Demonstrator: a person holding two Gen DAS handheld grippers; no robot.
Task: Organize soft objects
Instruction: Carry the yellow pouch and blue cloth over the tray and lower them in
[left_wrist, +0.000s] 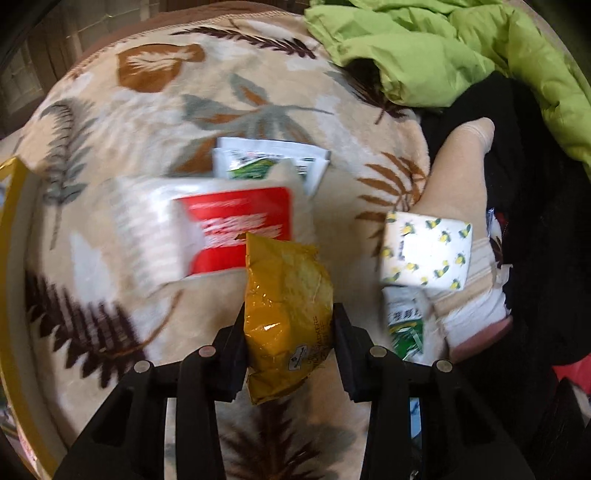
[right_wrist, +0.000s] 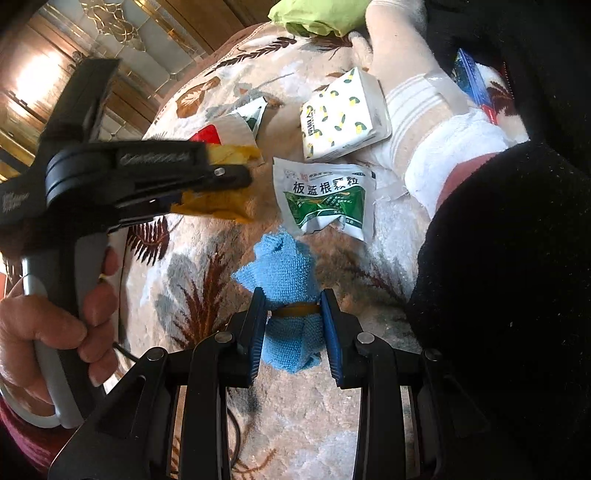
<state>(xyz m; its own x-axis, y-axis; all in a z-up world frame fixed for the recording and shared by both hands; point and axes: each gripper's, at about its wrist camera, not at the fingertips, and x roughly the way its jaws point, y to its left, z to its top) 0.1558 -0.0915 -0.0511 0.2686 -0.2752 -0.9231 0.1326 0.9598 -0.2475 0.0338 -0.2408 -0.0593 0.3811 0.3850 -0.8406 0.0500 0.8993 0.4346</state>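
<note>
Left wrist view: left tongs clenched on the yellow snack packet, pads pressing both flanks, packet's long axis running from 6 up to 12 o'clock along the line of the fingers, its top end overlapping the red-and-white pack on the leaf-print blanket. Lemon-print tissue pack at 3 o'clock from the packet, near but apart, leaning on a socked foot; green sachet just below it, a second green sachet at 12 o'clock beyond the red pack; green jacket heaped far up at 1 o'clock. Right wrist view: right tongs clamped on the blue cloth roll, pinched right at its yellow band, roll standing lengthwise between the fingers from 6 to 12. Green sachet in this view directly at 12 o'clock from the roll, almost touching its top; tissue pack farther on at 1 o'clock; left tongs with the yellow packet off at 10 o'clock, a hand on the grey handle at 8. Both tongs loaded, so probably mid-carry, no sorting spot in sight. Key relation, by judgement: right side nearer the sachet and tissue pack, left side nearer the red pack; packet crinkly and puffed, likely to slip if squeezed unevenly.
</note>
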